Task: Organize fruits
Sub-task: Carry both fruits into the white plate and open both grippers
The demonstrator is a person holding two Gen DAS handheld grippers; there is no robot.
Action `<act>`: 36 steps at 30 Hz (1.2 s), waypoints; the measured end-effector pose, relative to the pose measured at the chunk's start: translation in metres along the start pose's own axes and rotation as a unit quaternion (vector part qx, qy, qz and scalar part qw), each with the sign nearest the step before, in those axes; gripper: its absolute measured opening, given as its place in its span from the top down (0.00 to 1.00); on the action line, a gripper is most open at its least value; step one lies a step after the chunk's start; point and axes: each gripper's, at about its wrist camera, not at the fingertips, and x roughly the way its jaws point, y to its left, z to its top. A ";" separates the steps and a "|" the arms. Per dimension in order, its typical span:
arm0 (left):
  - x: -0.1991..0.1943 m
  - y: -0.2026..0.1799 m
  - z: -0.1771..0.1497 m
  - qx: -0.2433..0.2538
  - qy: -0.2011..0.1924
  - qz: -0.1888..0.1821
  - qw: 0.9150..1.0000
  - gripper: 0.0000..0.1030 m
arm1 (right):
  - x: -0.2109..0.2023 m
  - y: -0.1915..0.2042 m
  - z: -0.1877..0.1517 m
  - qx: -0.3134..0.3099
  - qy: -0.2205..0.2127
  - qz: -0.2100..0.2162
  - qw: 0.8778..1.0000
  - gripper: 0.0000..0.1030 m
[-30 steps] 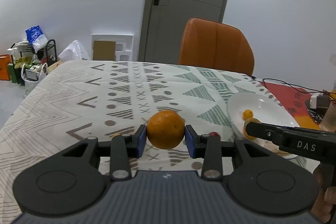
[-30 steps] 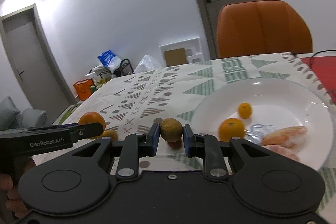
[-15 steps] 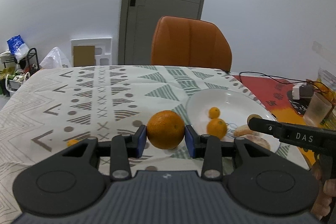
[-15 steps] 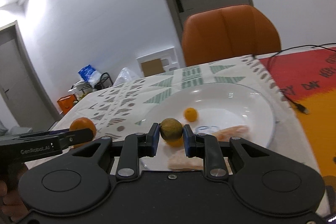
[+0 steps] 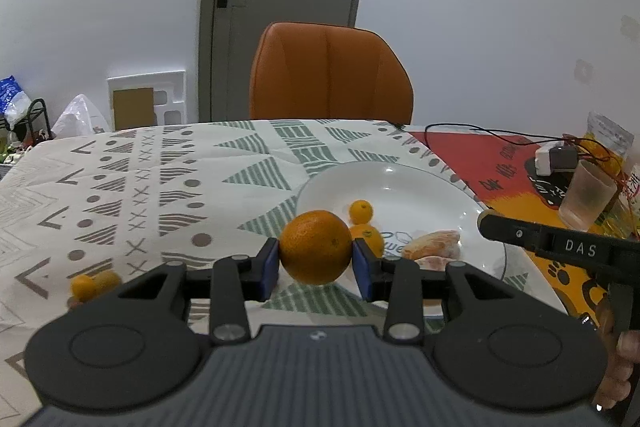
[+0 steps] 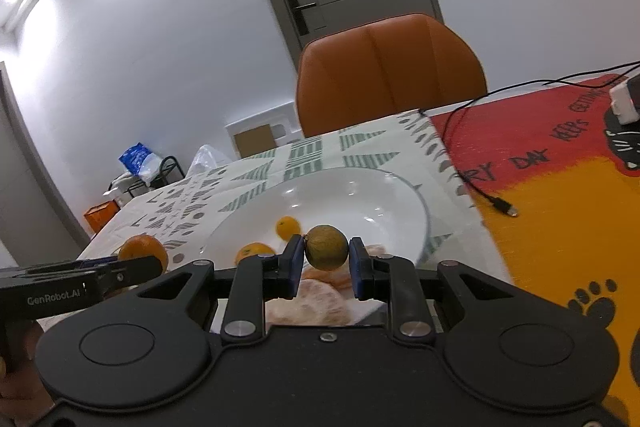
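Observation:
My left gripper (image 5: pixel 316 263) is shut on a large orange (image 5: pixel 315 246) and holds it above the table, just left of the white plate (image 5: pixel 420 183). My right gripper (image 6: pixel 325 261) is shut on a small brownish-green round fruit (image 6: pixel 326 247) and holds it over the near part of the plate (image 6: pixel 360 195). The plate holds two small oranges (image 5: pixel 361 211) (image 6: pixel 288 227) and peeled citrus pieces (image 5: pixel 432 247) (image 6: pixel 316 301). Two small yellow-orange fruits (image 5: pixel 90 284) lie on the tablecloth at the left. The large orange also shows in the right wrist view (image 6: pixel 142 250).
An orange chair (image 5: pixel 330 75) stands behind the table. A black cable (image 6: pixel 476 163) lies on the red and yellow mat (image 6: pixel 560 195). A plastic cup (image 5: pixel 586 197) and a white charger (image 5: pixel 556 157) stand at the right. The patterned cloth (image 5: pixel 160 179) covers the table's left.
Both grippers have moved to the right, toward the plate, with their fruits held. The right gripper now hangs over the plate; the left one has reached the plate's left rim.

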 end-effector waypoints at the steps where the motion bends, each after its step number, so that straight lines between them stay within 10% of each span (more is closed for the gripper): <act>1: 0.003 -0.002 0.000 0.001 0.002 -0.001 1.000 0.63 | 0.000 -0.002 0.001 0.001 -0.001 -0.002 1.000 0.78; 15: 0.034 -0.016 -0.003 0.007 0.027 -0.019 0.999 0.63 | 0.014 -0.024 0.006 0.010 0.004 -0.023 1.000 0.78; 36: 0.012 0.042 0.005 -0.029 0.008 0.047 0.998 0.59 | 0.042 -0.014 0.011 -0.004 0.012 -0.044 0.999 0.72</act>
